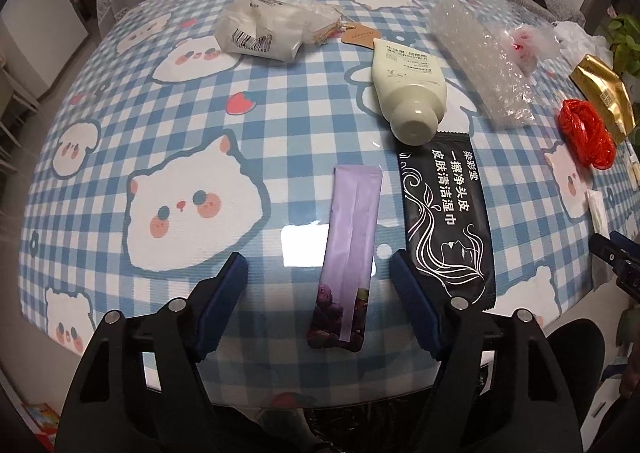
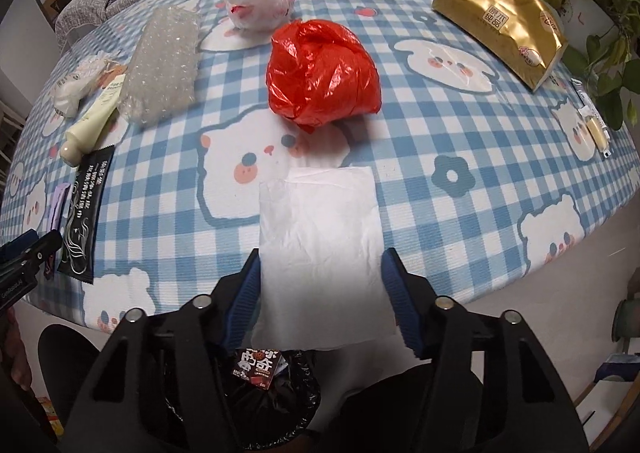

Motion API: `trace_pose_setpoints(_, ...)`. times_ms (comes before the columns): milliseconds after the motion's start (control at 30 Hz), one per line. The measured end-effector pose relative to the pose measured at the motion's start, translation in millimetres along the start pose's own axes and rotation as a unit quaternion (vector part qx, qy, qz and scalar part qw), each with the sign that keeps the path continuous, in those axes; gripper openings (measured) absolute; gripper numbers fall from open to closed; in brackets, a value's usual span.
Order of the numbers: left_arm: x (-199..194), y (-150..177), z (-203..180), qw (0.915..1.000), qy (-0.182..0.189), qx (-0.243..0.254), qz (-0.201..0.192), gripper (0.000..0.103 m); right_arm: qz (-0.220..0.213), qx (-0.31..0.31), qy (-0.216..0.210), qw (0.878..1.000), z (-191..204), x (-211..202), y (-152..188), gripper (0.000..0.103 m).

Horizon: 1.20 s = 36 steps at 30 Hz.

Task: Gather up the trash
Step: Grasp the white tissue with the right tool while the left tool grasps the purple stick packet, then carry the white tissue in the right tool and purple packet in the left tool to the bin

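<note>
A white tissue (image 2: 320, 249), soft and faintly creased, roughly rectangular, is lying flat in the lower centre of the right wrist view with its long axis running up the frame, its near edge overhanging the table edge above a black-lined bin (image 2: 272, 393). The right gripper (image 2: 320, 285) is standing spread, one blue ribbed finger at each side of the sheet; whether the pads are touching it cannot be told. Above the tissue a crumpled red plastic bag (image 2: 322, 73), glossy and rounded, is sitting in the frame's centre, with a gold foil tissue pack (image 2: 500, 25) at upper right and a bubble-wrap roll (image 2: 164, 65) at upper left. In the left wrist view a slim purple sachet (image 1: 348, 253), smooth film with grape print at its near end, is lying at lower centre, long axis pointing up the frame and leaning slightly right. The left gripper (image 1: 318, 285) is standing wide apart, straddling the sachet without contact. Just right of it a black wipe packet (image 1: 446, 221) is lying parallel, a cream tube (image 1: 408, 89) resting cap-down at its top. The checked tablecloth (image 1: 120, 113) is showing a glossy sheen.
</note>
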<state>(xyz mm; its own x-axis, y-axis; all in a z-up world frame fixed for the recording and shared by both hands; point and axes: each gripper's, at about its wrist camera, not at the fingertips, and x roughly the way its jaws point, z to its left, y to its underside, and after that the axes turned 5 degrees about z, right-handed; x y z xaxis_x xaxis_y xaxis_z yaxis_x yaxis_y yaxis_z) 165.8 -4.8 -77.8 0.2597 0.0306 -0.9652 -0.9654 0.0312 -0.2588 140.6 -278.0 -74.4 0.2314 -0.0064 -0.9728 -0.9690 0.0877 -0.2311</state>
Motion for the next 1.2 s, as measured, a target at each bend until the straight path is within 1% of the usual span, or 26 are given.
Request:
trace_pose_setpoints(33, -0.2, -0.2, -1.6, 1.0, 0.0, 0.003, 0.002, 0.067, 0.0, -0.001, 0.0, 1.0, 0.0, 0.1, -0.2, 0.055)
trace_pose_setpoints(100, -1.6, -0.2, -2.5, 1.0, -0.001, 0.003, 0.004, 0.057, 0.0, -0.004, 0.001, 1.0, 0.6, -0.5, -0.6, 0.049)
trace_pose_setpoints(133, -1.9, -0.3, -2.3, 1.0, -0.002, 0.001, 0.005, 0.055, 0.001, -0.004, 0.001, 1.0, 1.0, -0.7, -0.8, 0.047)
trace_pose_setpoints(200, -3.8, 0.4, -1.2, 1.0, -0.002, -0.004, 0.005, 0.045, 0.002, -0.004, 0.001, 1.0, 0.6, -1.1, -1.4, 0.038)
trace_pose_setpoints(233, -4.6, 0.5, -0.6, 1.0, -0.003, -0.006, 0.004, 0.042, 0.002, -0.003, 0.0, 1.0, 0.2, -1.4, -1.6, 0.035)
trace_pose_setpoints(300, -6.2, 1.1, 0.3, 1.0, -0.005, -0.008, 0.002, 0.027, 0.001, -0.001, 0.0, 1.0, -1.1, -2.2, -1.9, 0.023)
trace_pose_setpoints(333, -6.4, 0.6, 0.7, 0.9999, -0.007, -0.009, 0.003, 0.026, 0.001, 0.0, 0.0, 1.0, -1.7, -2.4, -2.0, 0.02)
trace_pose_setpoints(367, -6.3, 0.5, 1.2, 0.9999, -0.006, -0.009, 0.003, 0.025, 0.001, 0.002, -0.001, 1.0, -2.2, -2.7, -2.1, 0.014)
trace_pose_setpoints(400, -6.8, 0.8, 1.7, 0.9999, -0.007, -0.01, 0.004, 0.024, 0.0, 0.003, -0.001, 1.0, -2.7, -3.0, -2.2, 0.01)
trace_pose_setpoints(433, -7.0, 0.8, 2.3, 0.9999, -0.007, -0.01, 0.003, 0.023, 0.0, 0.005, -0.001, 1.0, -3.1, -3.1, -2.5, 0.008)
trace_pose_setpoints(500, -7.0, 0.9, 3.0, 0.9999, -0.006, -0.01, 0.003, 0.022, 0.0, 0.004, 0.001, 1.0, -3.0, -3.0, -3.2, 0.006)
trace_pose_setpoints(733, -12.8, 4.7, 5.9, 0.9999, -0.004, -0.01, -0.003, 0.021, -0.01, 0.005, 0.001, 1.0, -2.3, -8.7, -3.0, 0.006)
trace_pose_setpoints(1033, -34.9, 12.2, 5.3, 0.9997, 0.004, -0.012, -0.022, 0.021, -0.029, -0.001, -0.001, 1.0, 4.0, -27.5, 5.1, 0.006)
trace_pose_setpoints(1200, -51.6, 22.7, 2.8, 0.9993, 0.007, -0.012, -0.034, 0.021, -0.043, -0.005, -0.005, 0.999, 7.7, -43.4, 13.6, 0.006)
